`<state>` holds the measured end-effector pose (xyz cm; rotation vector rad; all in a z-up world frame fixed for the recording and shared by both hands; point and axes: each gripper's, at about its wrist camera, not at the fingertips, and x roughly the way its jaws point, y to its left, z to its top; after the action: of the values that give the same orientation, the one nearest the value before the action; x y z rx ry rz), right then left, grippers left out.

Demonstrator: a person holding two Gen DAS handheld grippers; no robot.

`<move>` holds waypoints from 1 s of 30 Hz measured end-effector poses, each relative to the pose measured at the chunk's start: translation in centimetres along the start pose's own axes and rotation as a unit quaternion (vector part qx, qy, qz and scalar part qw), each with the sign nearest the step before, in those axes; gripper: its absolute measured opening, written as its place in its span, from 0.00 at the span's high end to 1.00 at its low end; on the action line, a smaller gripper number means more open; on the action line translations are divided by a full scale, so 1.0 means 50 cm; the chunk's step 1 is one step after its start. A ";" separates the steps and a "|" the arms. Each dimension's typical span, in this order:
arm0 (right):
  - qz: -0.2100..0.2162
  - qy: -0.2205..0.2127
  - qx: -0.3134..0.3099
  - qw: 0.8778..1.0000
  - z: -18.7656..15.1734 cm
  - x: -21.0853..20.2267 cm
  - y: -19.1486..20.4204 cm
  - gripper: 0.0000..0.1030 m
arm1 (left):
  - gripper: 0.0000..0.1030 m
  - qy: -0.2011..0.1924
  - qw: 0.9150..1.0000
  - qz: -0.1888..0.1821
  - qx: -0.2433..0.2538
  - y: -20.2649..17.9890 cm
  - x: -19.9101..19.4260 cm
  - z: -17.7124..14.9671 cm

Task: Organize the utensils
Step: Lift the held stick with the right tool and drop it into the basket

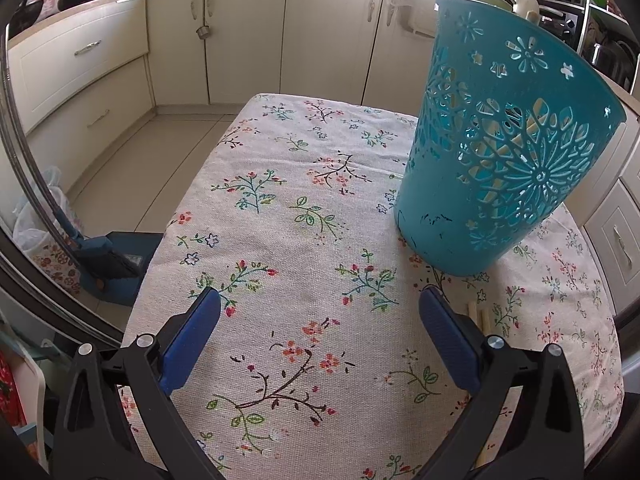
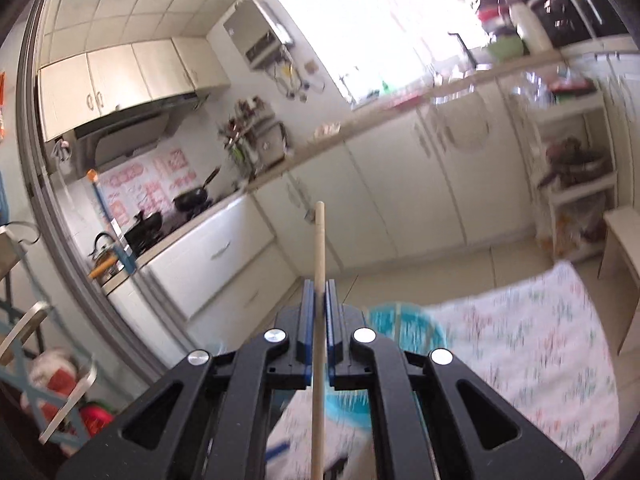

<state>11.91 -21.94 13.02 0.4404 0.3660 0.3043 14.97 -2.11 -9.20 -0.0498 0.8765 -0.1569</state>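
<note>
Jaws of the right gripper (image 2: 319, 294) were clamped on a single wooden chopstick (image 2: 319, 248), which ran upright between the blue pads, its tip well above them. Background there was motion-blurred; the teal basket (image 2: 416, 322) showed just beyond the fingers, on the floral tablecloth (image 2: 520, 340). Left gripper (image 1: 320, 300) stood wide apart over the tablecloth (image 1: 280, 240), nothing between its pads. Teal perforated basket (image 1: 500, 152) sat upright at right, pale sticks visible through its cutouts. Two chopsticks (image 1: 478, 318) lay on the cloth just beside the left gripper's right finger.
</note>
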 end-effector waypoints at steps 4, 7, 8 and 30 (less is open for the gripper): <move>-0.048 -0.031 0.007 0.998 0.027 0.079 -0.013 0.94 | 0.07 0.000 1.000 -0.006 -0.004 0.003 0.000 0.000; -0.083 -0.019 0.015 0.996 0.012 0.134 -0.041 0.94 | 0.07 -0.001 1.000 -0.010 -0.007 0.006 -0.002 0.000; -0.092 -0.013 0.015 0.996 0.006 0.144 -0.049 0.94 | 0.07 -0.002 1.000 -0.011 -0.007 0.005 -0.002 0.000; -0.102 0.060 -0.052 0.992 -0.170 -0.031 -0.026 0.68 | 0.07 0.001 1.000 -0.012 -0.013 0.009 0.001 0.003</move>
<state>7.33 -20.61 5.67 0.2804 0.5063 0.1508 15.17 -1.67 -9.18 -0.0851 0.8795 -0.1672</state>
